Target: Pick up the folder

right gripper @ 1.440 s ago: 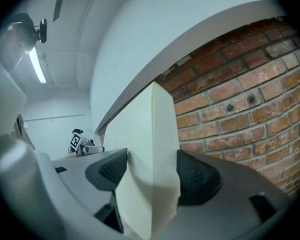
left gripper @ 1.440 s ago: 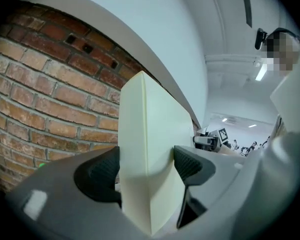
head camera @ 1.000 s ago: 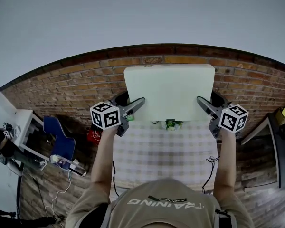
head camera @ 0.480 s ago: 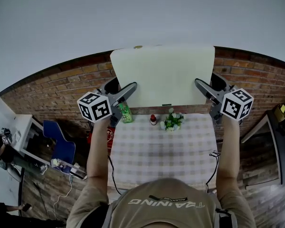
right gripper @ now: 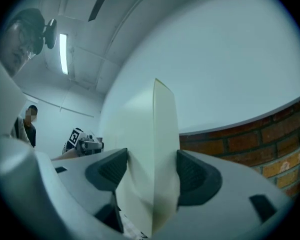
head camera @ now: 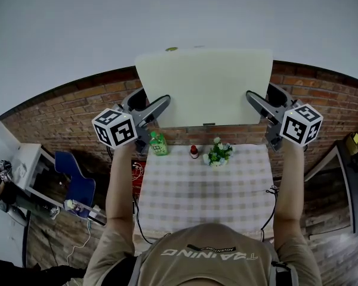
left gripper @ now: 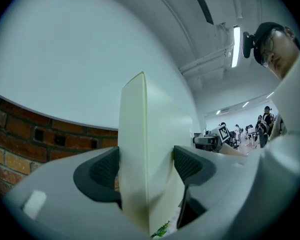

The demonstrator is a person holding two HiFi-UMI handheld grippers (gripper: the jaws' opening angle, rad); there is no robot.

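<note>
Higher than a moment ago, the folder (head camera: 204,87) spans between left tool (head camera: 161,104) and right tool (head camera: 252,99), each clenched on an edge, with the surface (head camera: 197,189) well below them; pickup looks done.

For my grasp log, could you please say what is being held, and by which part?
The folder: the left gripper is shut on its left edge, the right gripper on its right edge.

Dim, cool indoor light, strong fisheye warping, ceiling tube light (left gripper: 236,46) glaring
</note>
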